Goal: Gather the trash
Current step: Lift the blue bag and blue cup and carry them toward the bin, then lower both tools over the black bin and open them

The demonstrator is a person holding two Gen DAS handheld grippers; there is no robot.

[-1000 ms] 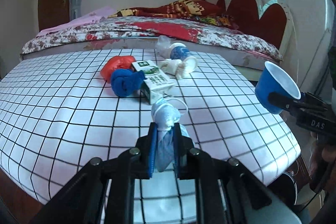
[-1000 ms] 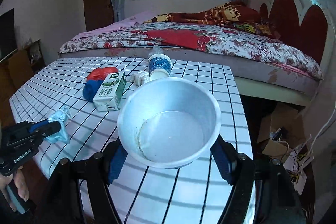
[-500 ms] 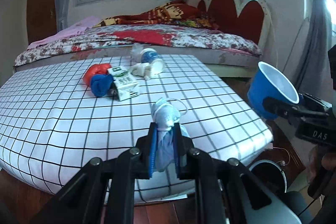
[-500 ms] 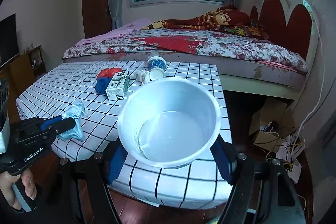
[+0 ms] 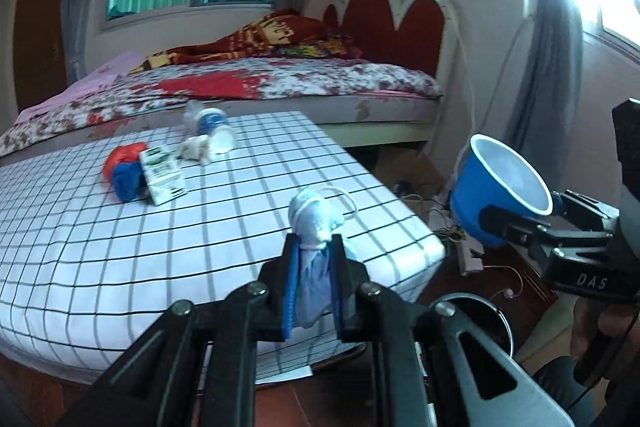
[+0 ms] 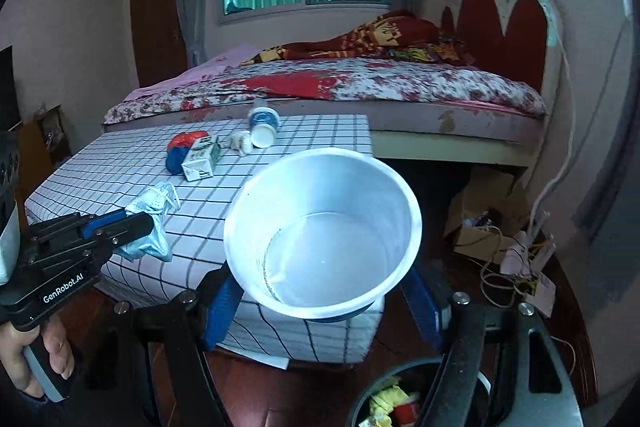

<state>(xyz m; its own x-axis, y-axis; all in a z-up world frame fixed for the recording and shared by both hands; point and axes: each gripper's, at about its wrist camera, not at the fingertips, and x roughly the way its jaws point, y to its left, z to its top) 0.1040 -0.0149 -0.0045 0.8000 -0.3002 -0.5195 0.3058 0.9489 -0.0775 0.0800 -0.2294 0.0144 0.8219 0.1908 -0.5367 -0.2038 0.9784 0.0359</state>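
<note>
Left claw (image 5: 314, 279) is pinched on a crumpled face mask (image 5: 316, 227), held off the near right corner of the checked worktop (image 5: 240, 227). Right claw (image 6: 324, 291) is clamped on a blue paper cup (image 6: 324, 227), white inside, held above the trash bin (image 6: 384, 403) on the floor. Left on the worktop, far side: milk carton (image 5: 162, 177), blue wad (image 5: 126, 181), red wad (image 5: 122, 157), crumpled tissue (image 5: 196, 149), tipped cup (image 5: 216, 135).

White letters "DAS" stand on the black body of the right gripper (image 5: 516, 227), just below the blue cup (image 5: 500, 187) it clamps. "GenRobot.AI" runs in white along the black body of the left gripper (image 6: 140, 223). Print on the milk carton (image 6: 202, 159) is too small to read.
</note>
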